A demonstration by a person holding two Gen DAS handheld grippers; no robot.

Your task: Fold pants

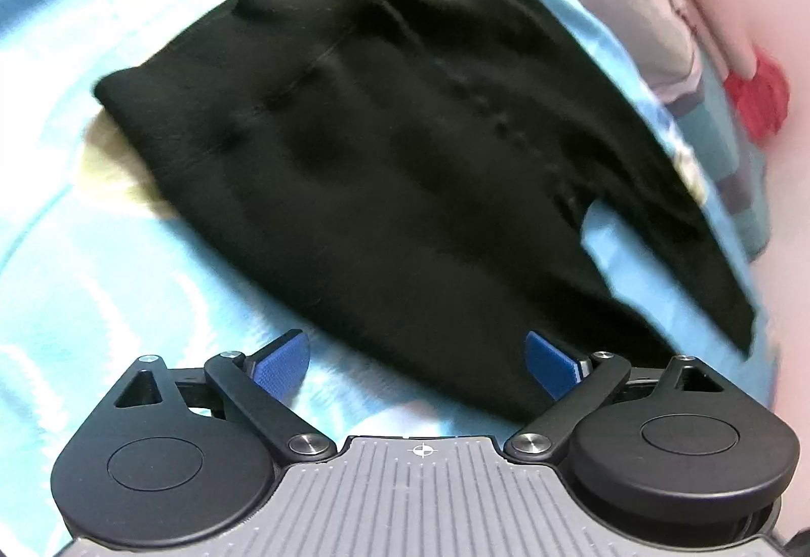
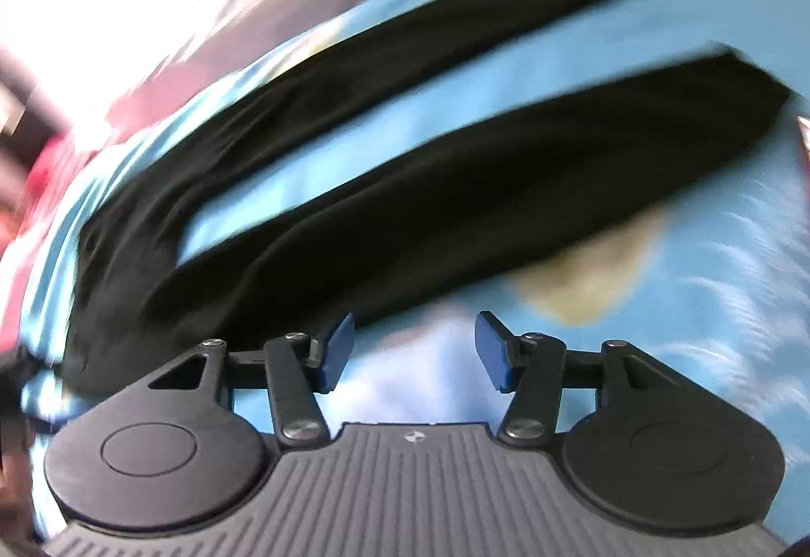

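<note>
Black pants [image 1: 385, 142] lie spread flat on a light blue bedsheet [image 1: 76, 278]. In the left wrist view I see the waist and seat part, with the crotch split at the lower right. My left gripper [image 1: 417, 357] is open and empty, just above the pants' near edge. In the right wrist view the two legs of the pants [image 2: 455, 182] stretch apart toward the upper right. My right gripper [image 2: 415, 349] is open and empty, hovering over the sheet beside the nearer leg. Both views are motion-blurred.
A pale yellow print on the sheet [image 1: 111, 172] shows beside the pants, also in the right wrist view [image 2: 582, 283]. A grey pillow [image 1: 622, 0] and a red item [image 1: 754, 101] lie past the bed's far edge, by a pink wall.
</note>
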